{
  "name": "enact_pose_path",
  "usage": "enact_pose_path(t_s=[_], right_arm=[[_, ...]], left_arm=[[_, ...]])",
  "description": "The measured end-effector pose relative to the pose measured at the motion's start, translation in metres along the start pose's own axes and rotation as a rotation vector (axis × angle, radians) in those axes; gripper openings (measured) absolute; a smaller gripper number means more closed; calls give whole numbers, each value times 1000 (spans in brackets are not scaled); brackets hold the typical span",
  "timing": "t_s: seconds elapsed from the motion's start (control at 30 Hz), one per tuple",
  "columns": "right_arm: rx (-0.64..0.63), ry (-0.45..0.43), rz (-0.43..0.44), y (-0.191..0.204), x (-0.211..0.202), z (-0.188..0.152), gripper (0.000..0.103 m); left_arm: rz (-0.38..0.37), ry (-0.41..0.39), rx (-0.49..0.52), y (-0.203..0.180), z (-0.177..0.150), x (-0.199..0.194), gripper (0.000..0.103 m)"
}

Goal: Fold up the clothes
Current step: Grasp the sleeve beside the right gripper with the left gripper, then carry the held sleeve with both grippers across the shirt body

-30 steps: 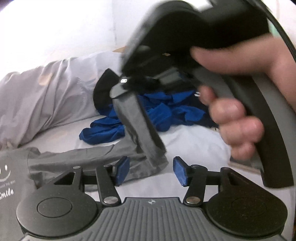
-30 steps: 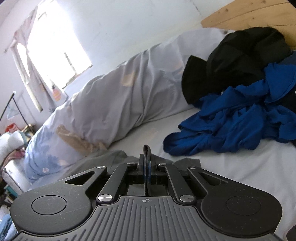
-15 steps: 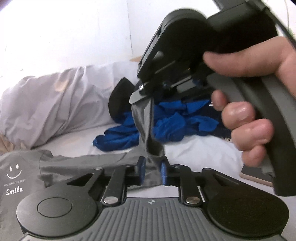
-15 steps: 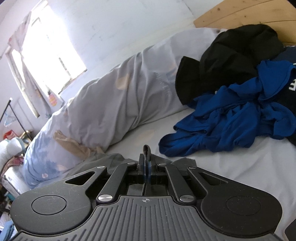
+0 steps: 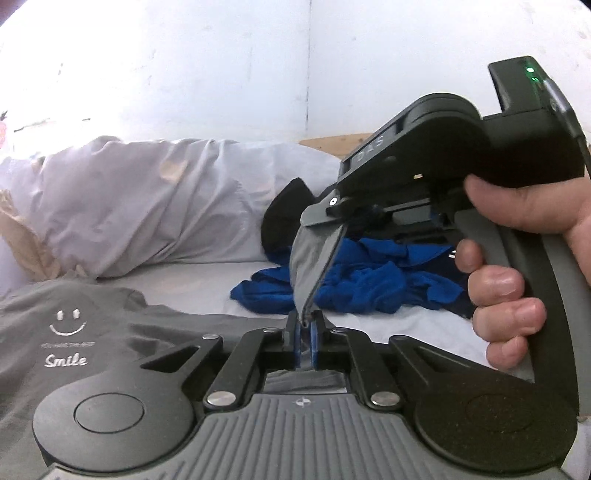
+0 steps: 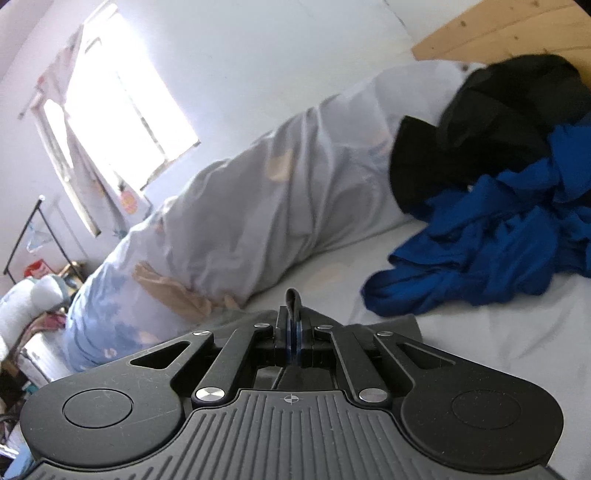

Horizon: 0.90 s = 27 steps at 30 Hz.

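Note:
A grey T-shirt [image 5: 66,332] with a smiley face and the word "Smile" lies on the bed at the lower left of the left wrist view. A strip of its fabric [image 5: 314,258] is stretched between both grippers. My left gripper [image 5: 303,343] is closing its jaws, and the blue pads press on the lower end of that strip. Up and to the right, a hand [image 5: 498,295] holds my right gripper [image 5: 347,218], which is shut on the strip's upper end. In the right wrist view my right gripper [image 6: 293,339] pinches a small grey fold [image 6: 293,299], with more of the grey T-shirt [image 6: 399,325] below.
A crumpled blue garment [image 5: 362,288] [image 6: 498,251] and a black one [image 5: 280,218] [image 6: 480,136] lie on the white sheet [image 6: 480,350] ahead. A rolled pale duvet [image 5: 166,221] [image 6: 277,221] runs along the wall. A wooden headboard [image 6: 517,33] stands at the right, a bright window [image 6: 122,110] at the left.
My left jaws went from wide open to closed on the grey fabric strip hanging from the right gripper. The right gripper and the hand on it shifted right in the left view.

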State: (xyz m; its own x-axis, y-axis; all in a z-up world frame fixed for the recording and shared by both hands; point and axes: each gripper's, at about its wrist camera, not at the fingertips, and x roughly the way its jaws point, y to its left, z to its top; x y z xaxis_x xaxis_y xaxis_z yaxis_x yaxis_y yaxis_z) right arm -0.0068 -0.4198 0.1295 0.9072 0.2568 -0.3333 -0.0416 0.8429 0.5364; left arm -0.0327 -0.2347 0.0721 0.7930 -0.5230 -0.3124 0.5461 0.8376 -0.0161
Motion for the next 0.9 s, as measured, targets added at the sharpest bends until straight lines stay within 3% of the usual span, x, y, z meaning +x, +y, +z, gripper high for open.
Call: enact_pose_path(t_s=[0.17, 0.3, 0.43, 0.67, 0.77, 0.9], right_arm=[[23, -14, 53, 22, 9, -3, 3], [-2, -8, 91, 60, 25, -7, 3], [-47, 18, 129, 112, 50, -5, 3], [-242, 117, 133, 215, 105, -12, 3], [-351, 174, 124, 257, 132, -22, 3], [-421, 221, 142, 301, 163, -38, 3]], left_arm=[[0, -11, 2, 30, 9, -22, 8], [21, -34, -54, 64, 15, -42, 8], [53, -63, -206, 114, 19, -62, 8], [77, -141, -447, 207, 11, -101, 8], [107, -113, -578, 249, 11, -110, 8], [163, -123, -643, 293, 11, -131, 8]])
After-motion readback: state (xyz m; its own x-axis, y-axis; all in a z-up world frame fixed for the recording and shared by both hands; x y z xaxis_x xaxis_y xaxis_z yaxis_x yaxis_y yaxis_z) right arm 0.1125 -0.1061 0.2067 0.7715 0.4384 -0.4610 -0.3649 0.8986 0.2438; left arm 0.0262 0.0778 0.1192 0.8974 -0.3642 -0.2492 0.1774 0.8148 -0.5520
